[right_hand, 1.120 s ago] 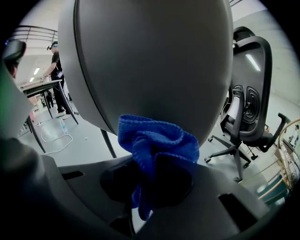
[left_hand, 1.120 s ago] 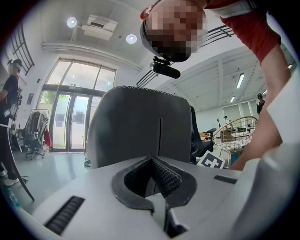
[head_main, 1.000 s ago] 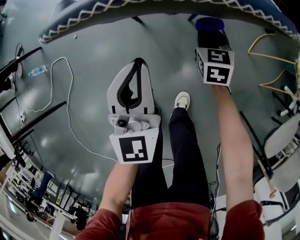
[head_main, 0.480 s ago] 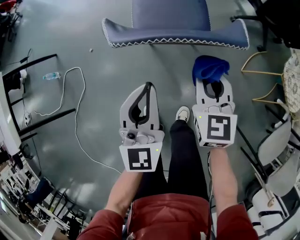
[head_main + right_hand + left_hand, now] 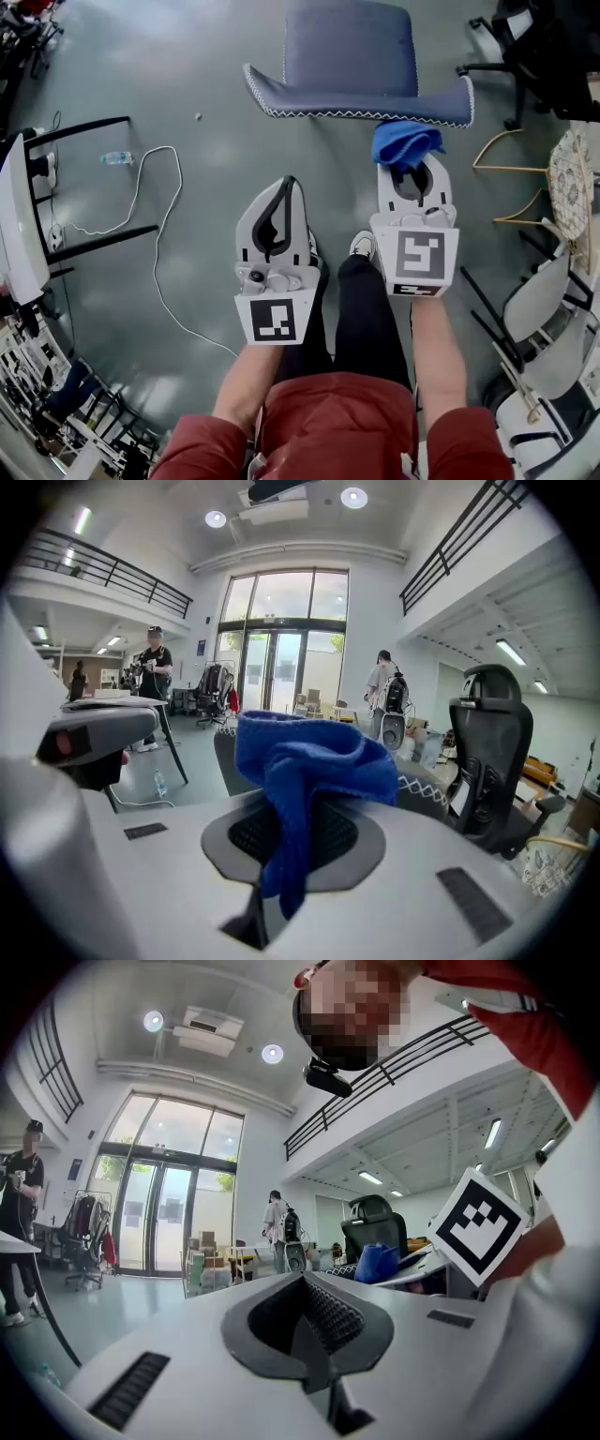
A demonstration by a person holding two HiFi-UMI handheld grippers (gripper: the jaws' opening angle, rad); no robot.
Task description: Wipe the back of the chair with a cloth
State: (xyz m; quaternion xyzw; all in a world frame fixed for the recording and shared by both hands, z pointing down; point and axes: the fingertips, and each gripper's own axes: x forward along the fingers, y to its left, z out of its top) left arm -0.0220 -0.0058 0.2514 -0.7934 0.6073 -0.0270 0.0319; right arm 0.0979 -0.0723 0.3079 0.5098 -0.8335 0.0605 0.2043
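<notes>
The right tongs [image 5: 410,167] are closed on one blue cloth [image 5: 403,142]. The cloth is soft and bunched; a fold of it hangs down between the two jaws in the right gripper view. The left tongs [image 5: 286,187] are closed too, jaw against jaw, and hold nothing. There are two tongs, one cloth and one blue-grey padded chair [image 5: 352,56] with a white zigzag stitch along its long edge. The cloth now lies against the right end of this stitched edge; whether it really touches, I cannot tell. Half a second ago it was clearly below the edge, with bare floor [image 5: 187,84] between them. The left tongs are almost where they were. On the floor lie one water bottle [image 5: 117,157] and one white cable [image 5: 159,244].
</notes>
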